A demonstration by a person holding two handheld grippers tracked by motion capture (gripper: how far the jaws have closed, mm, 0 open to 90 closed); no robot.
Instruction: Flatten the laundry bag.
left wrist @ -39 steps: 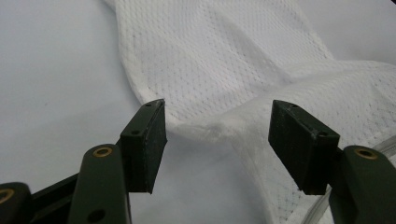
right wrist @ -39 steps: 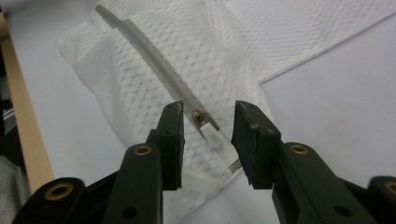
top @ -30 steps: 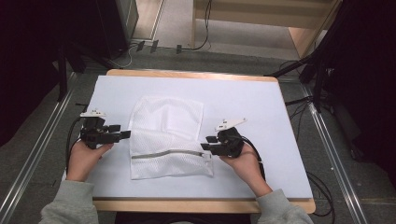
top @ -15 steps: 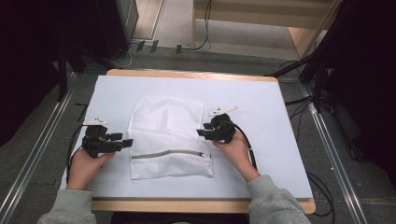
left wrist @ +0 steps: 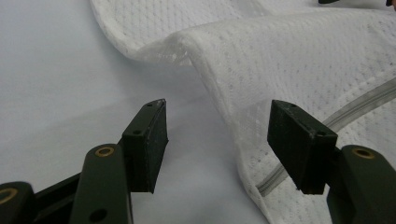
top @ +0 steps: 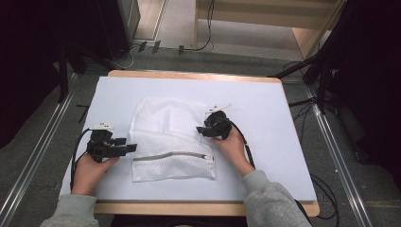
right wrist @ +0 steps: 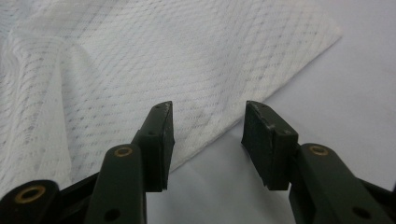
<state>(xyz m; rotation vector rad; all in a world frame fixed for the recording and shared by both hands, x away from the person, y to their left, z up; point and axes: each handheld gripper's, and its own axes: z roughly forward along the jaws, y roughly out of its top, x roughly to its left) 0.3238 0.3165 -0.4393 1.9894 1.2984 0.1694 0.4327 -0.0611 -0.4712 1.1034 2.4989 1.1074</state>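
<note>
A white mesh bag with a grey zipper near its front edge lies flat in the middle of the pale sheet on the table. My left gripper is at the bag's left edge, level with the zipper. Its jaws are open, and in the left gripper view the bag's hem and the zipper run just ahead of them. My right gripper is at the bag's right edge, above the zipper end. It is open, and the bag's edge passes between its jaws.
The wooden rim of the table shows along the front. Cables trail off the right side onto the floor. Metal rails flank the table, and a wooden unit stands behind it.
My right gripper moved away from the zipper end, up along the bag's right edge. My left gripper shifted slightly nearer the person, staying at the bag's left edge.
</note>
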